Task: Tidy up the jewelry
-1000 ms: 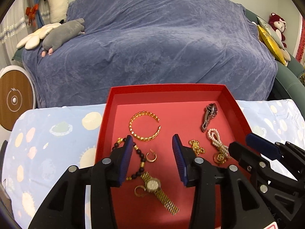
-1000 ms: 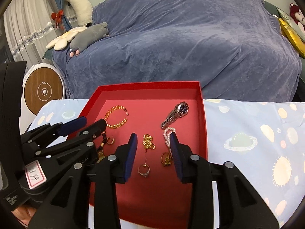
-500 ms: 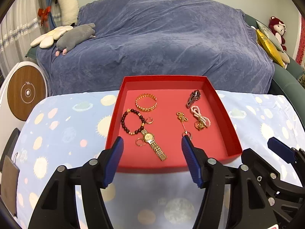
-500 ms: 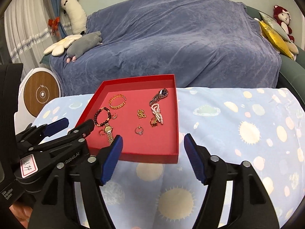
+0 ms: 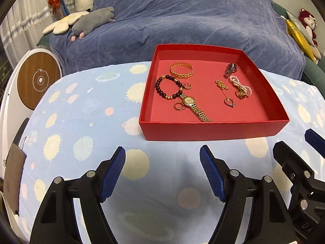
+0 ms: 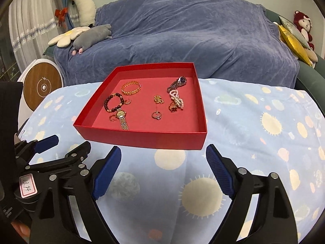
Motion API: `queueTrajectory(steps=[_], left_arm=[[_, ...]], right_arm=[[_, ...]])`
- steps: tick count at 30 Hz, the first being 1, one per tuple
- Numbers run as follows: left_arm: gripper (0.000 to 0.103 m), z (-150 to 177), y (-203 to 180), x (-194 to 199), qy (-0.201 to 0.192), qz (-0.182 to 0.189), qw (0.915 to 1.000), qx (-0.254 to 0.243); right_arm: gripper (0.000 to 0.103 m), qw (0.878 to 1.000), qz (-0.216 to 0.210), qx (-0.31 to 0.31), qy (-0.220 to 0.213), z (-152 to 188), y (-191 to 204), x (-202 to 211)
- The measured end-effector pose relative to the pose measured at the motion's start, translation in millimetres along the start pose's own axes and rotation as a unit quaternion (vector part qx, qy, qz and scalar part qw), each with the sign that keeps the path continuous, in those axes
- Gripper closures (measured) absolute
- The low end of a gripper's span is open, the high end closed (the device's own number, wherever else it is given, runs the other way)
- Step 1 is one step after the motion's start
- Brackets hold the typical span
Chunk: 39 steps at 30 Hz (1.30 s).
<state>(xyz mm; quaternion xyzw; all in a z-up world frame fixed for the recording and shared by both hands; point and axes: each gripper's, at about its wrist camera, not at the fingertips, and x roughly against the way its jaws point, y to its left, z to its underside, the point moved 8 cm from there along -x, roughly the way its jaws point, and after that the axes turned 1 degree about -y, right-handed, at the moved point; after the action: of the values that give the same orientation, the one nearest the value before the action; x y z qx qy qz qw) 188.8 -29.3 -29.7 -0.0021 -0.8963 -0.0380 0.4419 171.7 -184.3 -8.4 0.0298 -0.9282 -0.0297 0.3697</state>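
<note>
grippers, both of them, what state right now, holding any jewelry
left gripper: jaws opening, nothing between them.
right gripper: jaws opening, nothing between them.

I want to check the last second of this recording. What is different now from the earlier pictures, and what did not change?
Both tongs, left and right, drew back from above the red tray to the patterned cloth in front of it. Their jaws are opening, with nothing between them. Nothing was picked up or released. The jewelry, such as the gold watch and bead bracelet, lies as before.

Even indoor light, soft shadows, sharp focus, fisheye-curved dark corners
</note>
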Motion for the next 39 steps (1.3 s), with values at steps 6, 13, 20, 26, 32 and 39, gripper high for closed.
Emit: queueTrajectory(steps=[6,13,20,26,32,39], left_arm=[[0.03,1.2,-1.3,-11.4,0.014,0.012,0.9997,0.018],[0.03,10.3,-8.7,-20.6,0.028,0.01,0.9995,0.005],[0.03,14.0,-10.4,-21.8,0.036,0.017,0.9992,0.009],[0.03,16.8,-6.9,-18.8,0.034,0.016,0.9991,0.018],[0.03,14.1,-6.3,-14.6,0.023,0.007,0.9997,0.01],[0.03,12.6,-6.8,-12.9,0.018,0.001,0.9998,0.005]], right_arm=[[0.014,1.0,0.008,-0.011,0.01,-3.3,-7.2,-14.4],[0.014,1.0,0.009,-0.002,0.023,6.2,-9.2,-17.5],[0.013,1.0,0.014,-0.006,0.025,11.2,-11.0,-14.1],[0.012,1.0,0.012,-0.001,0.024,13.4,-7.5,-12.3],[0.01,1.0,0.014,0.005,0.021,12.5,-7.2,-10.3],[0.01,1.0,0.016,0.007,0.019,12.4,-6.5,-9.4]])
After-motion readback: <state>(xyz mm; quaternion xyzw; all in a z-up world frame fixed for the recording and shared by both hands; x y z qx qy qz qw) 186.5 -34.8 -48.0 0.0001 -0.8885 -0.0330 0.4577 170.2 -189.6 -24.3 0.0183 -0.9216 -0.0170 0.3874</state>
